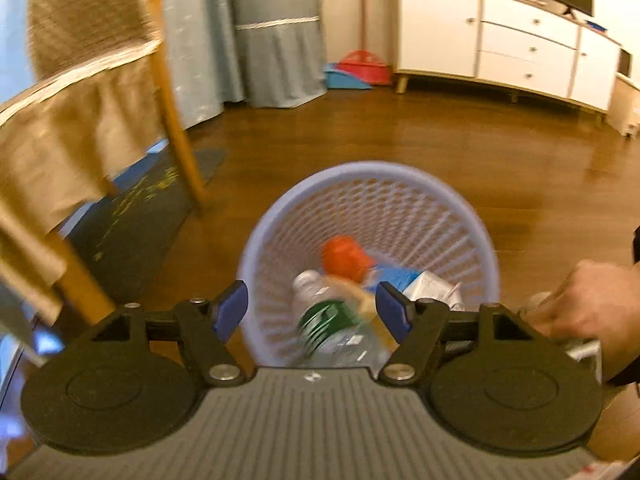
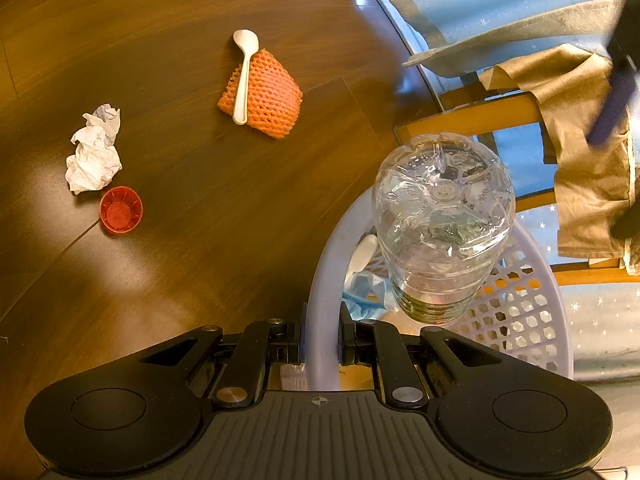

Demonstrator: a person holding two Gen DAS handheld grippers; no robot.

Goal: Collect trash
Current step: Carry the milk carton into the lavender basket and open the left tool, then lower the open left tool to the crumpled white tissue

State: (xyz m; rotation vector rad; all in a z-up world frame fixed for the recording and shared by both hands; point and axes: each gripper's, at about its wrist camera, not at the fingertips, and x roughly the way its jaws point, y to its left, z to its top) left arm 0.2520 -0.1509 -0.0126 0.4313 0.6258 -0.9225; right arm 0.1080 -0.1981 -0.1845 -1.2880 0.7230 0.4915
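The wooden floor (image 2: 200, 240) fills most of the right wrist view, and the lavender mesh wastebasket (image 1: 372, 204) stands on it beside a wooden chair (image 1: 180, 120) draped in tan cloth. The right gripper (image 2: 322, 340) has its fingers clamped on the wastebasket's rim. A clear plastic bottle (image 2: 442, 224) stands bottom-up in the basket in the right wrist view; in the left wrist view it lies blurred, green label showing, among an orange piece and white and blue scraps. The left gripper (image 1: 312, 308) hangs over the basket, fingers spread apart with nothing between the blue pads. Out on the floor, well apart from the basket, lie an orange foam fruit net (image 2: 268, 96) with a white plastic spoon (image 2: 244, 76) across it, a crumpled white tissue (image 2: 94, 152), and just beside that a red bottle cap (image 2: 121, 210).
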